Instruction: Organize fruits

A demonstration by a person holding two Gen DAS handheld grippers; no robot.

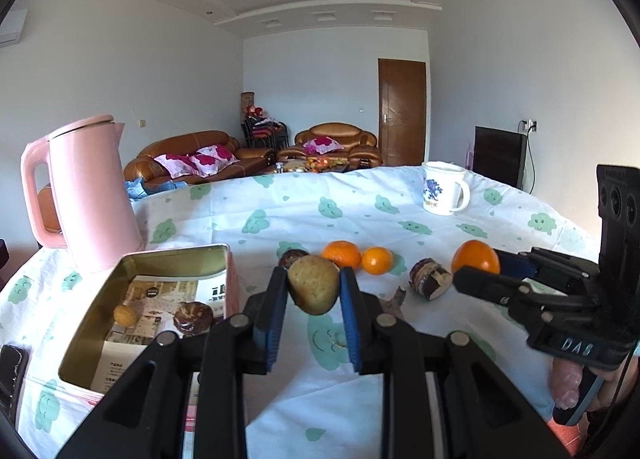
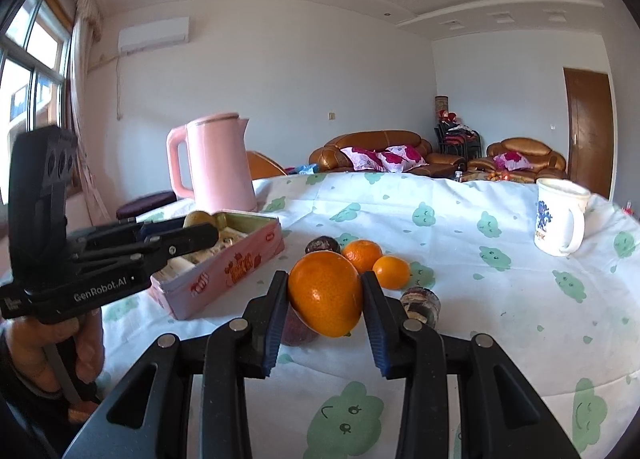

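My left gripper [image 1: 314,287] is shut on a yellow-brown fruit [image 1: 313,283] and holds it above the cloth, just right of the open pink tin [image 1: 176,259]. The tin holds a small yellow fruit [image 1: 125,315] and a dark brown fruit [image 1: 193,317]. My right gripper [image 2: 325,293] is shut on a large orange [image 2: 325,293] held above the table; it shows in the left wrist view [image 1: 476,259] too. Two small oranges [image 2: 362,255] [image 2: 391,271] and dark brown fruits [image 2: 322,245] [image 2: 420,305] lie on the cloth behind it.
A pink kettle [image 1: 94,195] stands behind the tin at the left. A white mug [image 1: 442,187] stands at the far right of the cloud-print tablecloth [image 1: 280,211]. Sofas and a door lie beyond the table.
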